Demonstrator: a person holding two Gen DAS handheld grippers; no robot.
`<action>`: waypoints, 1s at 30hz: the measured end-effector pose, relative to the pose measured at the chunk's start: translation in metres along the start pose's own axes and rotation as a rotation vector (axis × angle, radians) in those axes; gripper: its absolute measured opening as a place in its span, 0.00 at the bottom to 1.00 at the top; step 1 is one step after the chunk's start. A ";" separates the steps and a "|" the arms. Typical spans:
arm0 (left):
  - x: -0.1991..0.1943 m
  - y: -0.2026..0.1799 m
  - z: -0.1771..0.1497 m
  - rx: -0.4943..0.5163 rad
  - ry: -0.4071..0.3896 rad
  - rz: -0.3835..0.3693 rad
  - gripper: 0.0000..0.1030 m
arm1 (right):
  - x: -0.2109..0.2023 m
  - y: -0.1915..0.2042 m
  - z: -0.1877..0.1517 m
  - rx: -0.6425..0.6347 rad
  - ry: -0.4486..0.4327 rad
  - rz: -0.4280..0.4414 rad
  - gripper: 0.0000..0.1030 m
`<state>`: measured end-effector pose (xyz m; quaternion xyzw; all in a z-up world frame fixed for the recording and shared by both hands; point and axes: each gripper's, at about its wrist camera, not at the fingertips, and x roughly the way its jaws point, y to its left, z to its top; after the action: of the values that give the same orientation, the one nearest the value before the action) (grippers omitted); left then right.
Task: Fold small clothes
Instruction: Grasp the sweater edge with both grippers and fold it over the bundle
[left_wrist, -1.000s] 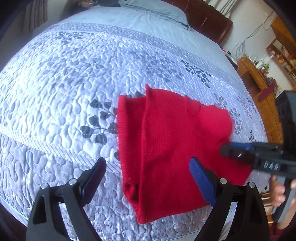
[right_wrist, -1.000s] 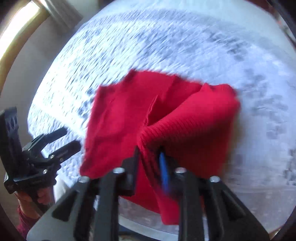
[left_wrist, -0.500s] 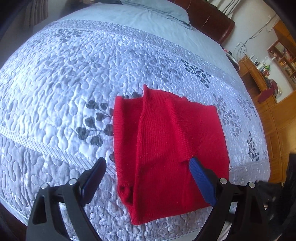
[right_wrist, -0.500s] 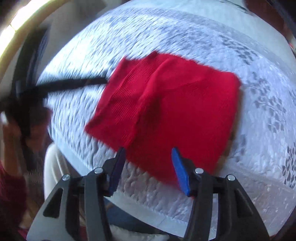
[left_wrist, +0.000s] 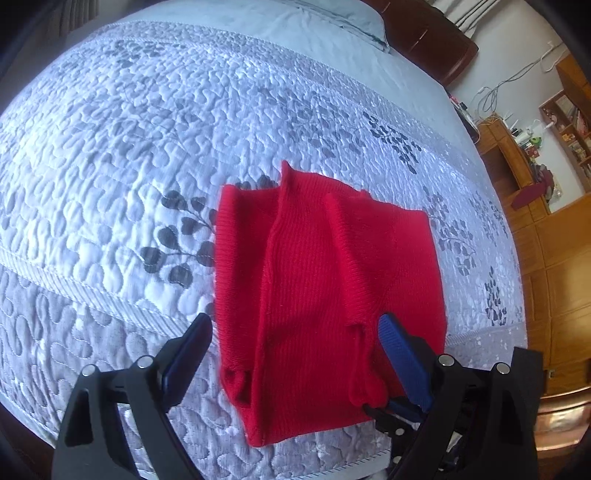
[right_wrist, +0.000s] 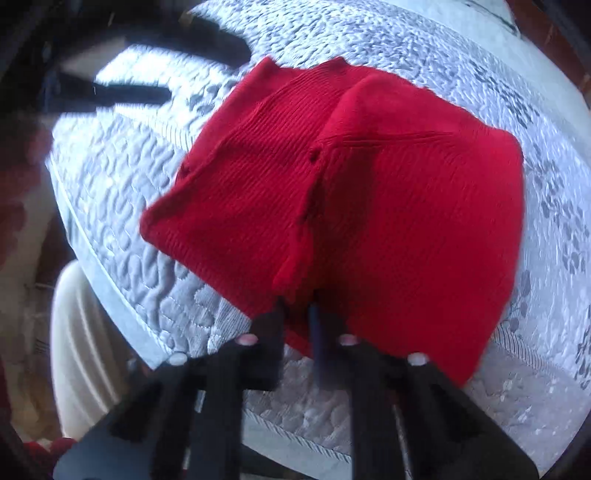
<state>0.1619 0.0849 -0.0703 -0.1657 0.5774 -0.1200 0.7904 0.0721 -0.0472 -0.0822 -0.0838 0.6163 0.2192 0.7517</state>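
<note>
your left gripper (left_wrist: 295, 341) hangs wide open above the near edge of the bed (left_wrist: 147, 147), pads touching nothing. the red knit (left_wrist: 325, 280) lies folded on the quilt between and beyond its fingers – the left finger (left_wrist: 188, 347) sits just off the knit's left edge over bare quilt, while the blue right pad (left_wrist: 400, 362) stands over the knit's near right part, beside a small raised fold.

your right gripper (right_wrist: 297, 314) points steeply down at the knit's (right_wrist: 369, 206) near edge. its jaws are closing, nearly together, and a pinch of the red hem sits between them – the fabric rises into a ridge running away from the tips. the frame is blurred, so how deep the bite goes you cannot tell. in the left view the right gripper's tips (left_wrist: 388, 410) show low behind the blue pad, at the knit's near right corner.

the knit lies near the bed's front edge, a vertical fold line down its middle, a flap at the far side standing slightly up. the left gripper (right_wrist: 155, 62) shows as a dark blur beyond the knit's far left corner.
</note>
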 end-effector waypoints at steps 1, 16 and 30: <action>0.003 -0.002 0.000 -0.002 0.009 -0.014 0.89 | -0.006 -0.004 0.000 0.015 -0.010 0.028 0.09; 0.088 -0.042 0.036 -0.220 0.245 -0.380 0.86 | -0.086 -0.062 -0.006 0.128 -0.150 0.217 0.08; 0.140 -0.048 0.089 -0.208 0.304 -0.246 0.12 | -0.088 -0.067 -0.003 0.112 -0.156 0.264 0.08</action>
<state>0.2893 -0.0015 -0.1487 -0.2955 0.6745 -0.1792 0.6524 0.0857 -0.1284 -0.0076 0.0573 0.5729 0.2870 0.7656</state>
